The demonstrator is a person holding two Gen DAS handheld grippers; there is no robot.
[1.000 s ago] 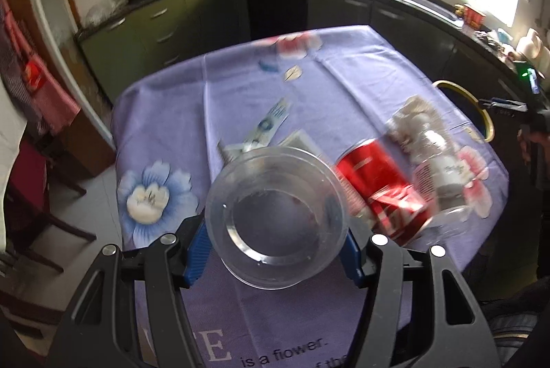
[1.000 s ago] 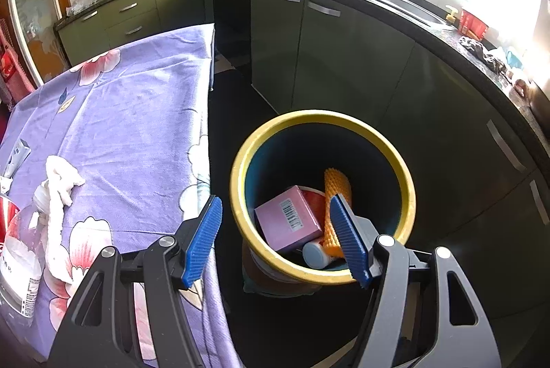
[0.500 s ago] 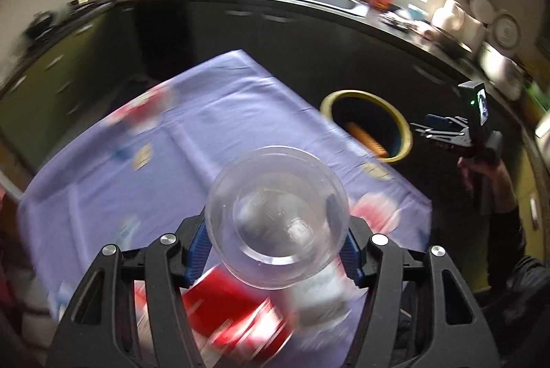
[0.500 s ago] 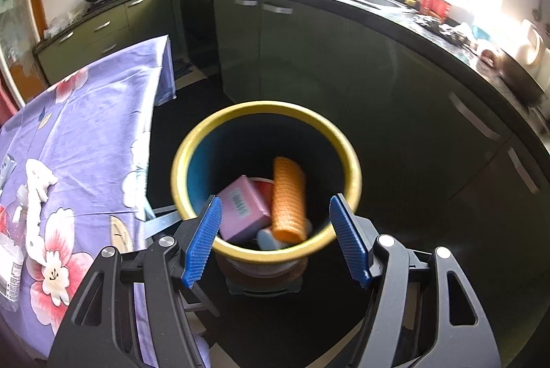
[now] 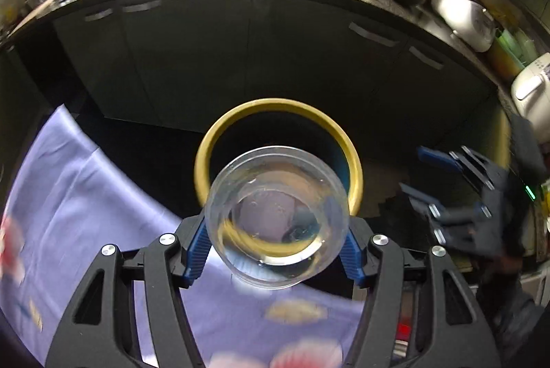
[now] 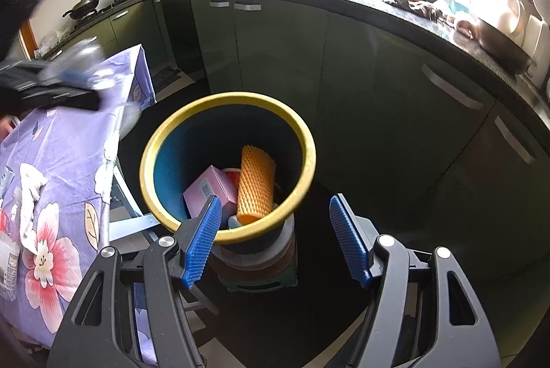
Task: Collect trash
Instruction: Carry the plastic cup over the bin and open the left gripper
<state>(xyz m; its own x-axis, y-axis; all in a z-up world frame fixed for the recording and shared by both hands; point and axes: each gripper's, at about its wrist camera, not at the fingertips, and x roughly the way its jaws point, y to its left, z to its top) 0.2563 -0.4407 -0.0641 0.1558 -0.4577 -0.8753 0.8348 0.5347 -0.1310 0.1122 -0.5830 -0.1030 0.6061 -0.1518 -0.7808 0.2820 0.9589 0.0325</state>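
My left gripper (image 5: 276, 244) is shut on a clear plastic bowl (image 5: 277, 216), its blue pads pressing the bowl's sides. The bowl hangs over the table's edge, in front of the yellow-rimmed trash bin (image 5: 220, 141). In the right wrist view the bin (image 6: 227, 101) holds an orange ribbed roll (image 6: 256, 184), a pink box (image 6: 208, 187) and other items. My right gripper (image 6: 276, 237) stands open and empty just this side of the bin. The left gripper with the bowl shows blurred at that view's left edge (image 6: 65, 79).
A purple flowered tablecloth (image 6: 65, 141) covers the table left of the bin, with a white crumpled tissue (image 6: 29, 192) and a plastic bottle (image 6: 7, 258) on it. Dark kitchen cabinets (image 6: 343, 65) curve behind the bin. The bin stands on a low stool (image 6: 261, 275).
My left gripper carried the bowl from above the red can and bottle across the table toward the bin. My right gripper drew back from the bin toward the right.
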